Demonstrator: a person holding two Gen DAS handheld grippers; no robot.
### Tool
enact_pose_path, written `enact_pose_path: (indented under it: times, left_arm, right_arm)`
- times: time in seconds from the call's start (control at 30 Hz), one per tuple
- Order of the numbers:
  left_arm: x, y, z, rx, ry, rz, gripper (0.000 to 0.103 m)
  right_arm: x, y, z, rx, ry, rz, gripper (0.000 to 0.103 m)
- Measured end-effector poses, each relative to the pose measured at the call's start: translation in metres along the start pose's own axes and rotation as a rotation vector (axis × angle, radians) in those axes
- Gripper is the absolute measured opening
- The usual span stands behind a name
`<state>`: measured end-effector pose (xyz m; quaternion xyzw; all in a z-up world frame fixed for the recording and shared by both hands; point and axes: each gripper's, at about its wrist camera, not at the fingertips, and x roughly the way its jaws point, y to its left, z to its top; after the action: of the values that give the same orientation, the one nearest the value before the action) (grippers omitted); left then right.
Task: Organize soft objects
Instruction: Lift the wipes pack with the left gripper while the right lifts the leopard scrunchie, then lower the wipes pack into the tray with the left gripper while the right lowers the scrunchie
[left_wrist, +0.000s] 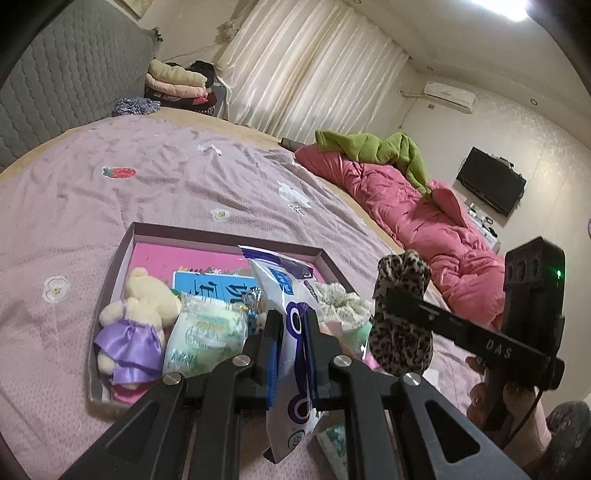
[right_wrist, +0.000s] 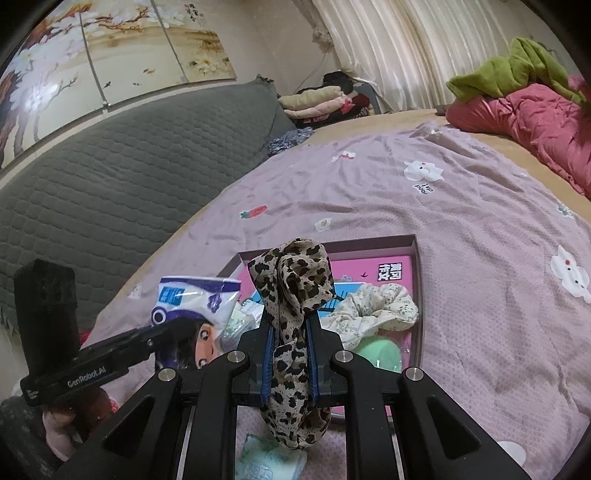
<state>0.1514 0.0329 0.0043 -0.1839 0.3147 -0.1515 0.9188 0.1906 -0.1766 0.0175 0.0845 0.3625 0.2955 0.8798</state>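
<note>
Left gripper (left_wrist: 293, 325) pinches white-and-blue plastic tissue pack (left_wrist: 291, 295); right gripper (right_wrist: 291, 339) clamps leopard-print fabric scrunchie (right_wrist: 295, 295). Shallow pink-lined cardboard box (left_wrist: 221, 230) partly hidden behind both.

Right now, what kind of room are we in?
Most likely a bedroom: a large bed with a mauve cover, a grey quilted headboard, a pink quilt bunched along the far side, and curtains behind.

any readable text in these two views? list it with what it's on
"GenRobot.AI": side of the left tool, seen from the right wrist.
"DAS": side of the right tool, seen from the left wrist.
Chinese characters on the pink box lining: not legible.
Print on the white and blue packet: cropped, unreadable.
Print on the bedsheet: too small.
</note>
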Motion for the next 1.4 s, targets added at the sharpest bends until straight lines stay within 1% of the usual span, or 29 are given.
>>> enact_pose_path:
  times: [0.1, 0.4, 0.53, 0.6, 0.67, 0.93, 1.07, 1.2, 1.4]
  left_arm:
    - [0.008, 0.001, 0.004, 0.016, -0.007, 0.02, 0.013]
    - [0.029, 0.009, 0.009, 0.008, 0.003, 0.043, 0.013]
    - [0.04, 0.013, 0.008, -0.013, 0.048, 0.037, 0.013]
    - [0.044, 0.011, 0.004, 0.003, 0.066, 0.045, 0.013]
    - [0.045, 0.009, 0.003, 0.019, 0.065, 0.053, 0.013]
    - [0.044, 0.005, 0.0, 0.031, 0.074, 0.048, 0.013]
    - [0.045, 0.005, 0.0, 0.036, 0.079, 0.052, 0.013]
    - [0.046, 0.006, 0.0, 0.022, 0.085, 0.049, 0.013]
    - [0.046, 0.008, 0.001, 0.02, 0.086, 0.048, 0.013]
  right_arm:
    - [0.002, 0.0, 0.0, 0.001, 0.002, 0.004, 0.016]
    - [0.011, -0.007, 0.002, 0.026, 0.009, -0.006, 0.016]
    - [0.012, -0.008, 0.003, 0.026, 0.012, -0.005, 0.017]
    - [0.012, -0.008, 0.003, 0.026, 0.014, -0.002, 0.017]
    - [0.013, -0.007, 0.004, 0.024, 0.014, -0.002, 0.017]
    - [0.022, -0.008, 0.008, 0.006, 0.014, -0.022, 0.017]
    - [0.033, -0.014, 0.003, 0.044, 0.053, -0.008, 0.017]
    - [0.04, -0.015, 0.0, 0.033, 0.086, -0.034, 0.017]
    - [0.047, -0.021, -0.003, 0.043, 0.114, -0.067, 0.018]
